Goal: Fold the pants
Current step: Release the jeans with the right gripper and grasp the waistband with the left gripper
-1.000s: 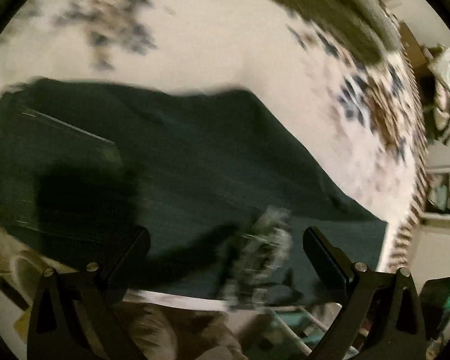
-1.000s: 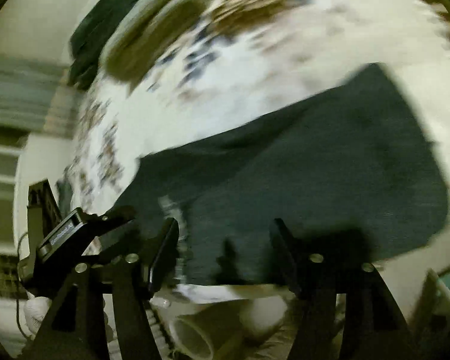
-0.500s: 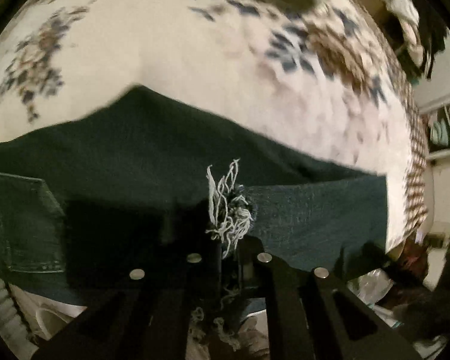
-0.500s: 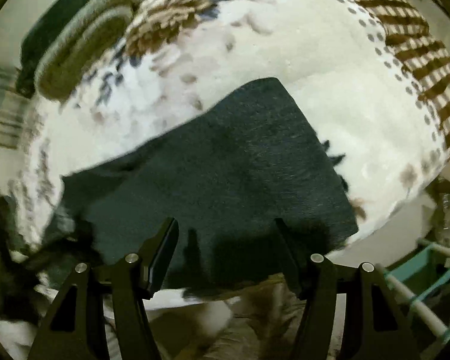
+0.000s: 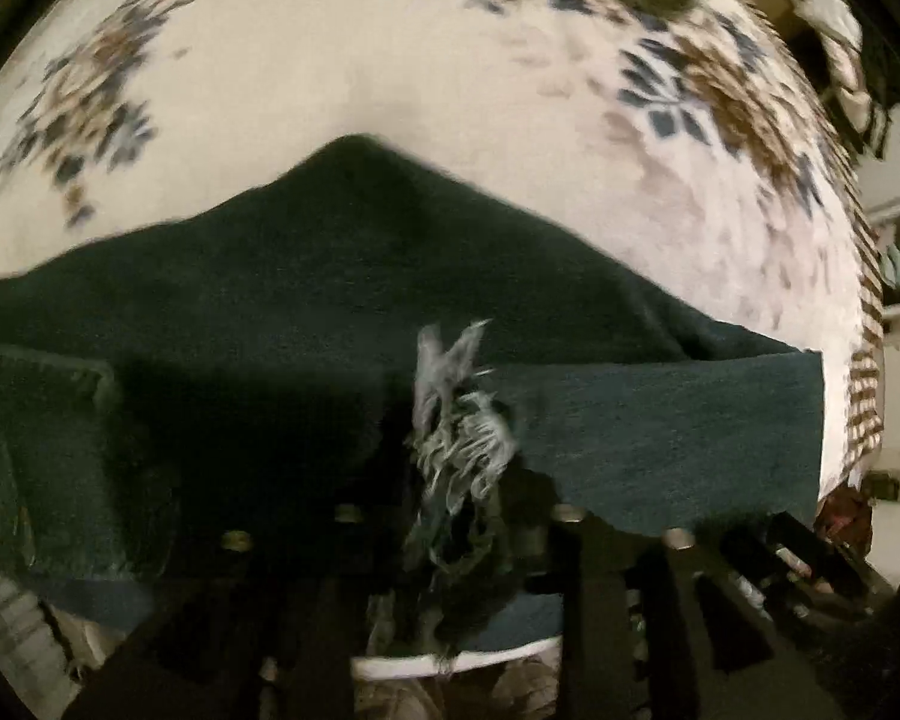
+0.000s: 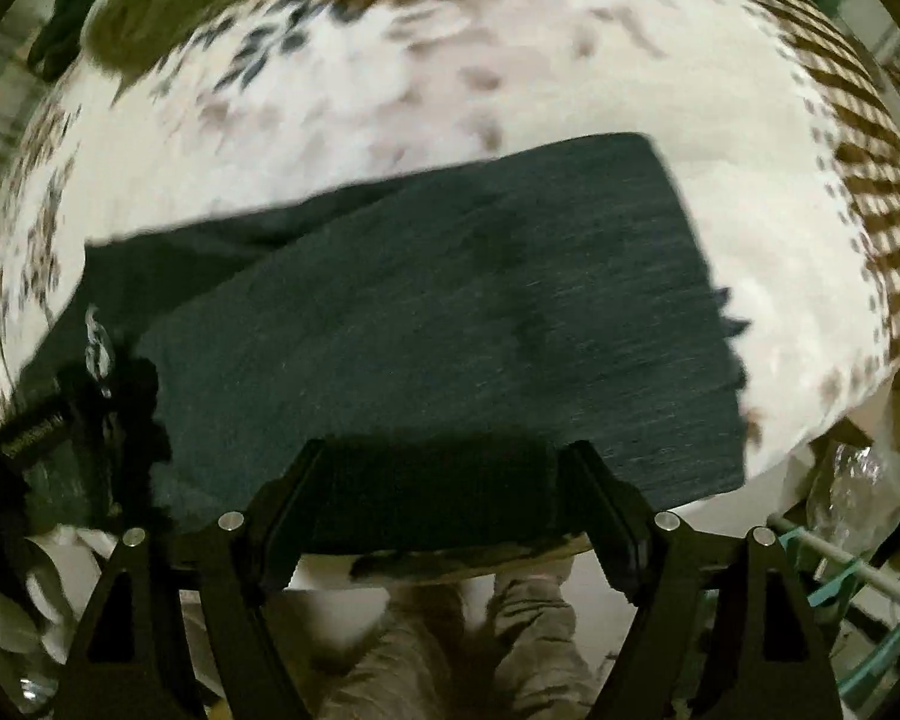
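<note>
Dark teal jeans [image 5: 342, 276] lie on a white patterned bedspread [image 5: 342, 54]. My left gripper [image 5: 456, 516] is shut on the frayed pale-thread tear [image 5: 462, 420] at the near edge of the jeans and lifts the cloth there. In the right wrist view the jeans [image 6: 450, 312] spread across the middle, one leg end at the right. My right gripper [image 6: 444, 468] is open, its fingers [image 6: 288, 504] just over the near edge of the cloth and holding nothing. The left gripper shows at the left edge of that view [image 6: 84, 384].
A dark olive pillow [image 6: 144, 6] lies at the far side of the bed. The bed's edge [image 6: 810, 438] drops off at the right with a teal rack [image 6: 858, 576] below. The person's beige trousers [image 6: 450, 648] stand close under the grippers.
My left gripper closed on the frayed tear and now lifts it. My right gripper stayed open and moved right along the near edge of the jeans.
</note>
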Motion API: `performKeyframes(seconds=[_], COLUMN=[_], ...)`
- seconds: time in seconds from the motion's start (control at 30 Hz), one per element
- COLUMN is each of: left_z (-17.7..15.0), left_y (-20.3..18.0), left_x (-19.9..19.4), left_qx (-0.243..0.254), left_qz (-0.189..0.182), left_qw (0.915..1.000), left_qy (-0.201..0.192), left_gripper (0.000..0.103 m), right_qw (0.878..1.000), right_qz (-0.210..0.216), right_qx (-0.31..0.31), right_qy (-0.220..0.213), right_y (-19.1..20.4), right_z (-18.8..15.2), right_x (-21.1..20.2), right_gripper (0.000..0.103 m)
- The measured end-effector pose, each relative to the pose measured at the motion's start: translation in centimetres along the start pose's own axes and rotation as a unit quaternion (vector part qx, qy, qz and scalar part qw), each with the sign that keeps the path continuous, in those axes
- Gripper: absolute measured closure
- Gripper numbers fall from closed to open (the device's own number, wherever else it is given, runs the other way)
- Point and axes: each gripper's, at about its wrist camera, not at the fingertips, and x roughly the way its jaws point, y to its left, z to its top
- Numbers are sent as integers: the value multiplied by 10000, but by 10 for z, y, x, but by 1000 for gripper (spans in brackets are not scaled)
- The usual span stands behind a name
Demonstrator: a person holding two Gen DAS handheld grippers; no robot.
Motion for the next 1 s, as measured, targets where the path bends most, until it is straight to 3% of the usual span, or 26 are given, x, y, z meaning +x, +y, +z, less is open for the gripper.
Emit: performKeyframes(seconds=[0.1,0.13,0.23,0.37,0.47,0.53,0.63,0.67,0.77,0.83,1.0], left_z=[-12,-19,-39,-56,-57,-56,-60,-64,-88,-103,-157], left_y=[18,22,28,34,41,51,75,86,132,163,264], left_x=[-5,-2,7,2,0,-9,-36,-46,-72,-80,-84], left_qx=[-182,-126,63,128,-52,-179,-664,-876,-1830,-2526,-4412], left_qz=[-4,155,496,534,433,331,-209,-473,-1183,-1341,-1304], left_qw=[9998,9998,9986,9985,9990,9992,9974,9945,9735,9542,8709], left_qy=[-6,49,163,61,135,166,-164,-317,-689,-880,-1726], left_gripper=[55,53,53,50,50,43,27,17,13,13,13], right_qw=[9997,9986,9924,9893,9891,9918,9964,9971,9981,9981,9966], right_qz=[-14,-265,-825,-967,-969,-847,-530,-467,-338,-270,-284], right_qx=[-243,-458,-903,-1058,-1055,-875,-507,-443,-349,-390,-548], right_qy=[61,84,144,272,331,382,413,403,384,389,544], right_y=[19,28,48,51,51,47,41,42,42,47,68], right_z=[-2,-4,-10,-18,-18,-16,-13,-14,-12,-9,0], right_x=[7,11,20,24,24,20,10,6,-4,-8,-3], right_gripper=[22,22,21,21,21,21,21,21,21,21,21])
